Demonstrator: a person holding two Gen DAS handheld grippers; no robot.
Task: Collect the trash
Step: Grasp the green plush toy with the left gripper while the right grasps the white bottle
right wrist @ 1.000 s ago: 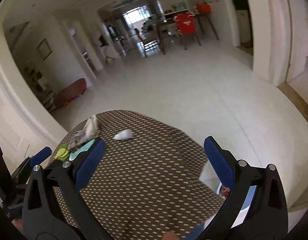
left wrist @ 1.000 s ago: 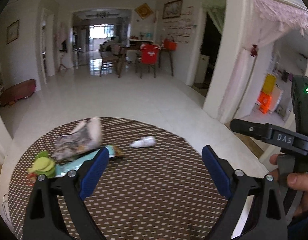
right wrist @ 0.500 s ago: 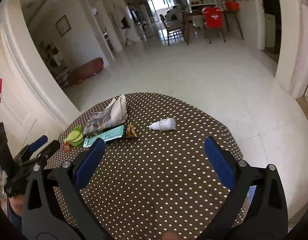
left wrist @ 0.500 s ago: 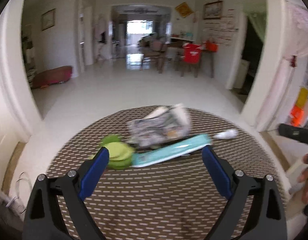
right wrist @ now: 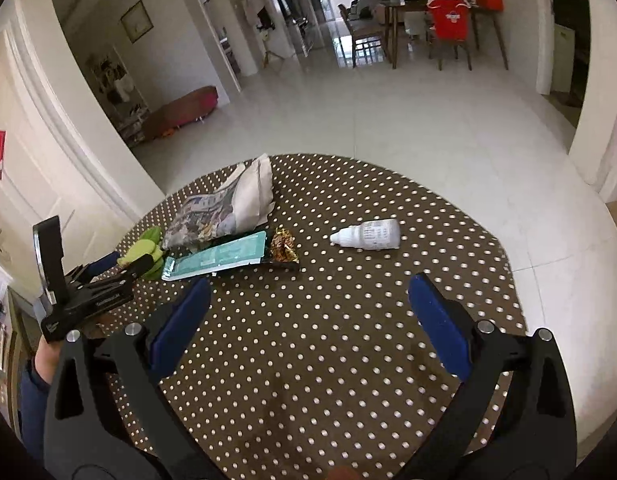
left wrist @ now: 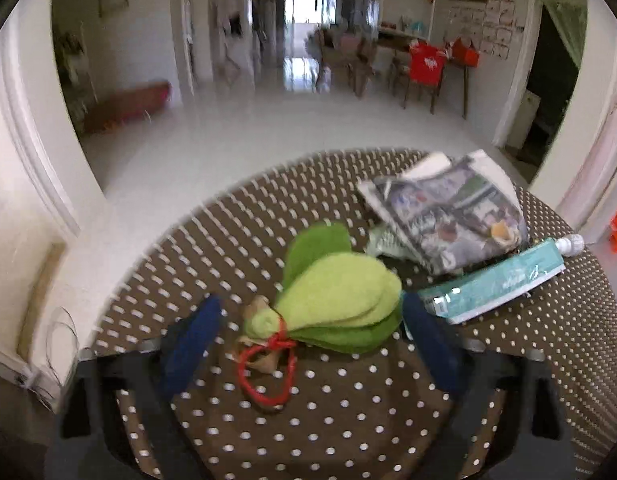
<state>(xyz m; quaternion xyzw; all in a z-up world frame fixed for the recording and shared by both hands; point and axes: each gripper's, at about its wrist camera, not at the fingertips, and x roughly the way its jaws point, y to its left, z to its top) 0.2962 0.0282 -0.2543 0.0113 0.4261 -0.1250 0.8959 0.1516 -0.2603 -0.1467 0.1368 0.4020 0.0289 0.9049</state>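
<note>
A green felt leaf bundle tied with a red cord lies on the polka-dot round table. My left gripper straddles it with its jaws closing. The right pad is at the bundle's edge, and a gap remains at the left pad. The bundle and the left gripper also show in the right wrist view. A folded newspaper, a teal packet, a gold snack wrapper and a white dropper bottle lie beyond. My right gripper stands open over bare tablecloth.
The table's far edge drops to a white tiled floor. A hand holds the left gripper at the table's left side. A dining table with chairs stands far down the hall. Walls and a doorway flank the table.
My left gripper swung left and down from above the table's middle to the green bundle, and its jaws have narrowed around it. My right gripper came lower over the table.
</note>
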